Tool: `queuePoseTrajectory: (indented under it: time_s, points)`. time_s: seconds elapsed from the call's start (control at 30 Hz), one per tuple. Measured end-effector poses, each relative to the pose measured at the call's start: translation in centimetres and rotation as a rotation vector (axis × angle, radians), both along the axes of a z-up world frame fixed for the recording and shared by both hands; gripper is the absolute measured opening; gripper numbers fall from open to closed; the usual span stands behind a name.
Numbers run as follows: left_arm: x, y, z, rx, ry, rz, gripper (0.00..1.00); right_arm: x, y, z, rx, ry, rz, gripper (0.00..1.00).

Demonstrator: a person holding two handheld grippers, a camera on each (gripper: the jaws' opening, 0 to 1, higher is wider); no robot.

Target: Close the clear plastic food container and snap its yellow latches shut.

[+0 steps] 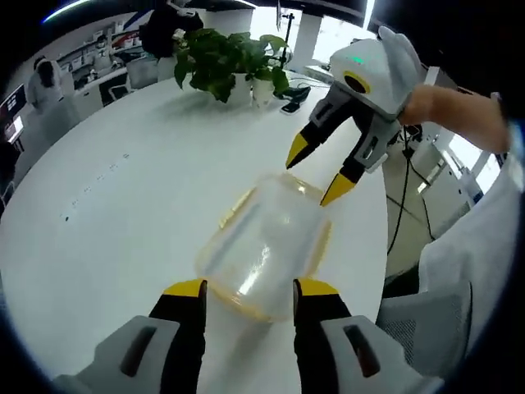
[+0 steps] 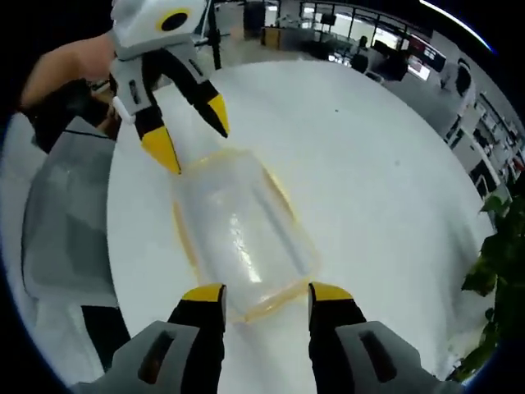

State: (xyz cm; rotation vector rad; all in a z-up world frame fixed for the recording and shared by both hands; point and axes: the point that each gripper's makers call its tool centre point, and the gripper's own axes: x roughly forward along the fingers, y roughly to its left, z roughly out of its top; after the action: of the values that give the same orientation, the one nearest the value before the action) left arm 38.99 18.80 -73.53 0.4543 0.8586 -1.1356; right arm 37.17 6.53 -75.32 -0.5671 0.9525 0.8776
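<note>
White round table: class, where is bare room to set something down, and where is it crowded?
Bare: the wide table stretch between the clear container and the potted plant. Crowded: both ends of the container, where the left hand-held gripper and right hand-held gripper close in.

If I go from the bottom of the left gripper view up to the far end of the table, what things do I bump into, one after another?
Left gripper → clear plastic food container with its yellow rim → right gripper, open just past the container → green potted plant at the far side of the white table.
</note>
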Motion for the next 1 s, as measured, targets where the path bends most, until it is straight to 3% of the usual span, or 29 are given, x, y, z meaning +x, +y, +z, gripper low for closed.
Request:
queuePoseTrajectory:
  time_s: [0.13, 0.6, 0.67, 1.0]
  points:
    - [0.5, 0.1, 0.0, 0.046, -0.069, -0.055, 0.41, 0.1, 0.2, 0.0, 0.002, 0.002, 0.012, 0.39]
    - [-0.3, -1.2, -0.3, 0.073, -0.112, -0.205, 0.41, 0.0, 0.9, -0.1, -0.022, -0.007, 0.114, 0.39]
    - [-0.4, -1.2, -0.5, 0.079, -0.117, -0.23, 0.41, -0.1, 0.8, -0.3, -0.057, -0.018, 0.168, 0.39]
    - [-0.4, -1.3, -0.7, 0.098, -0.15, -0.292, 0.4, -0.2, 1.5, -0.3, -0.052, -0.018, 0.213, 0.38]
